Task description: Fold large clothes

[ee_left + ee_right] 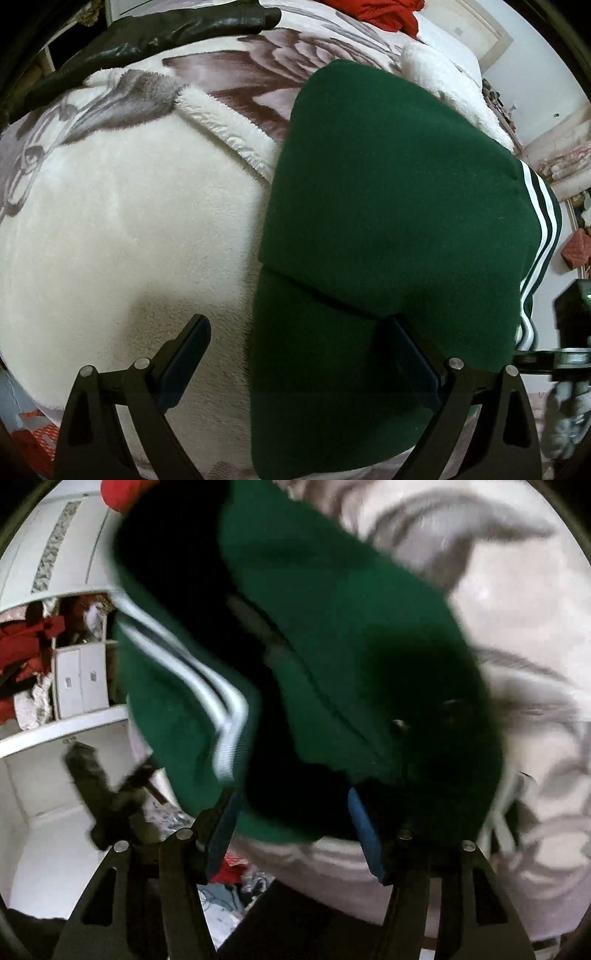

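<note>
Green garment [388, 221]: dark green, white stripes [543, 229] running along its right edge; lying folded on the bed, a top layer doubled over a lower one, occupying the right half of the left wrist view.

Blanket [122, 229]: cream plush with grey-brown floral print, covering the bed and lying under the garment.

Left gripper [295, 354]: pointing steeply down at the garment's near left edge, jaws standing wide apart. The left finger [188, 354] is hovering over bare blanket; the right finger [413, 354] is sitting over the green cloth. Nothing is being pinched.

Right gripper [295, 823]: view blurred; jaws standing parted, the garment [332, 635] bunching in front of and between the blue pads [365, 834], which are not pressing on it.

Black garment [155, 29]: glossy, lying at the far left.

Red cloth [388, 13]: lying at the far edge of the bed.

White shelving [55, 709]: showing at the left of the right wrist view, holding red items.
</note>
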Demonstrator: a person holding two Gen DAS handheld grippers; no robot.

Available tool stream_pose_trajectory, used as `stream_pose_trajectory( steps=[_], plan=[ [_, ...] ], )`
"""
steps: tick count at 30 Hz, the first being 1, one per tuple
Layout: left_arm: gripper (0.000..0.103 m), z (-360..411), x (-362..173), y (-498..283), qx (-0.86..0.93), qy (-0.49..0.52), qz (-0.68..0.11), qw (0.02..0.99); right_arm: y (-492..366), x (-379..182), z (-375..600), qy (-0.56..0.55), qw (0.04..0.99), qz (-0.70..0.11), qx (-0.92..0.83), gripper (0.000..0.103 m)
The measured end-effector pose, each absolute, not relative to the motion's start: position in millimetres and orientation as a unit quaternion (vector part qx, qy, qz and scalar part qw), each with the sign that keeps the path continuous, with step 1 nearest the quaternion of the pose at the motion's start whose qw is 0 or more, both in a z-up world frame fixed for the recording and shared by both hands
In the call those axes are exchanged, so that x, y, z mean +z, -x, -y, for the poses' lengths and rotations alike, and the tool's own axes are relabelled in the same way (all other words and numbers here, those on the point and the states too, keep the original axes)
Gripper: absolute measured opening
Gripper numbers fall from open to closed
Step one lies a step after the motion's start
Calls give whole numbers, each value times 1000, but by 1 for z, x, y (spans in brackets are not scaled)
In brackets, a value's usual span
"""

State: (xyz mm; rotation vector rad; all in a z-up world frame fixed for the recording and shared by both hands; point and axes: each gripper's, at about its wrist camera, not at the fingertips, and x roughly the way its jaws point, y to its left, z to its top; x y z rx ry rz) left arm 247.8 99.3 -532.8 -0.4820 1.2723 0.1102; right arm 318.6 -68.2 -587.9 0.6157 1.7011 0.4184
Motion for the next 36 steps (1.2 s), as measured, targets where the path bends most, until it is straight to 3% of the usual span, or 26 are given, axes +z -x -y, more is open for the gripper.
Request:
stream_pose_trajectory(
  steps=[1,4,12,15,20,24,26,27,28,32,35,36],
  plan=[
    [97,-100,-531,-248,50,217,-590,776,-316,-590,64,-280,597,-733,168,13],
    [97,-102,-523,-251,44,205,-588,781,-304,-560,69,-308,615,-715,125,8],
    [97,-98,-504,-266,8,224,-572,789,-264,-455,140,-362,665,-654,2,7],
    [102,-89,-506,-275,-9,217,-571,792,-266,-476,158,-324,674,-663,-37,7],
    [103,-82,-526,-290,-10,198,-589,783,-294,-591,149,-293,607,-737,-40,9],
    [103,-87,-523,-286,-9,195,-592,782,-303,-563,153,-306,599,-739,-26,14],
    [103,-91,-522,-284,-7,196,-594,780,-309,-529,157,-325,620,-714,-8,39],
    [103,-92,-520,-282,-6,198,-593,781,-314,-512,159,-331,636,-697,-2,60],
    [103,-93,-518,-281,-4,199,-592,781,-323,-494,160,-338,657,-674,9,66],
    [103,-95,-520,-279,3,207,-589,781,-382,-487,148,-343,680,-645,67,69],
    [103,-96,-522,-280,8,218,-588,779,-445,-526,137,-342,669,-656,67,69],
    [103,-96,-522,-279,10,220,-587,779,-458,-537,130,-348,658,-665,66,65]
  ],
)
